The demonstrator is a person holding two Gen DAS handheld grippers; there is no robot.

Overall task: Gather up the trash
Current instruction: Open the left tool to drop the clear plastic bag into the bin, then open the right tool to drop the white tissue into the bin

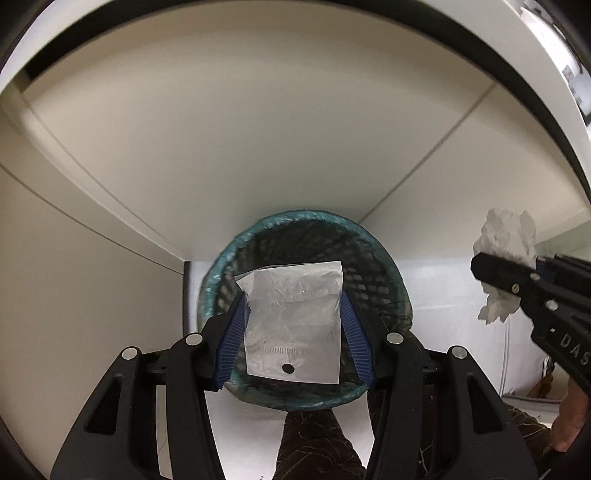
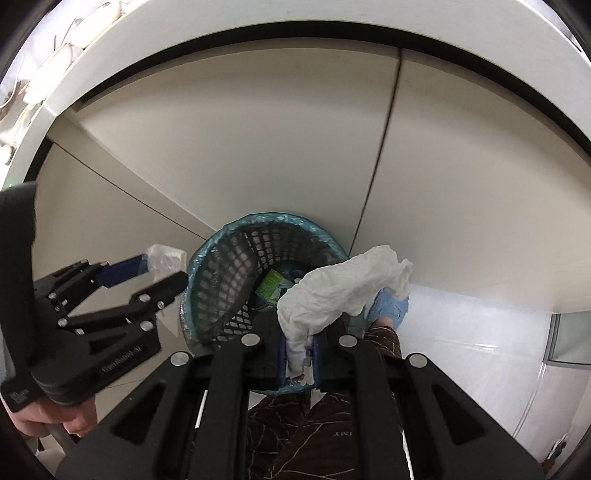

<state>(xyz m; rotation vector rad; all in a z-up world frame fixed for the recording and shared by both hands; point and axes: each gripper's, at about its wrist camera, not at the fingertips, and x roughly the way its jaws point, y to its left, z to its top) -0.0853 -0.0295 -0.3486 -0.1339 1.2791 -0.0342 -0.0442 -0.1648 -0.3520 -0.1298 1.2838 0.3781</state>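
In the left wrist view my left gripper (image 1: 292,299) is shut on a clear plastic bag (image 1: 295,325), its blue pads pressing on the bag's two side edges. It hangs right above a dark mesh waste basket with a teal liner (image 1: 221,266). My right gripper (image 2: 300,343) is shut on a crumpled white tissue (image 2: 343,284), above the basket's (image 2: 207,266) near right rim. A green carton (image 2: 273,286) lies inside the basket. Each view also catches the other hand's tool: the right gripper (image 1: 495,260) with the tissue (image 1: 508,236), and the left gripper (image 2: 164,267) with the bag (image 2: 166,256).
Cream cabinet doors (image 1: 258,147) rise close behind the basket under a white counter edge (image 2: 258,22). The basket stands on a white floor (image 2: 461,332). A person's leg in brown patterned trousers (image 2: 306,435) and a blue shoe (image 2: 388,306) are beside it.
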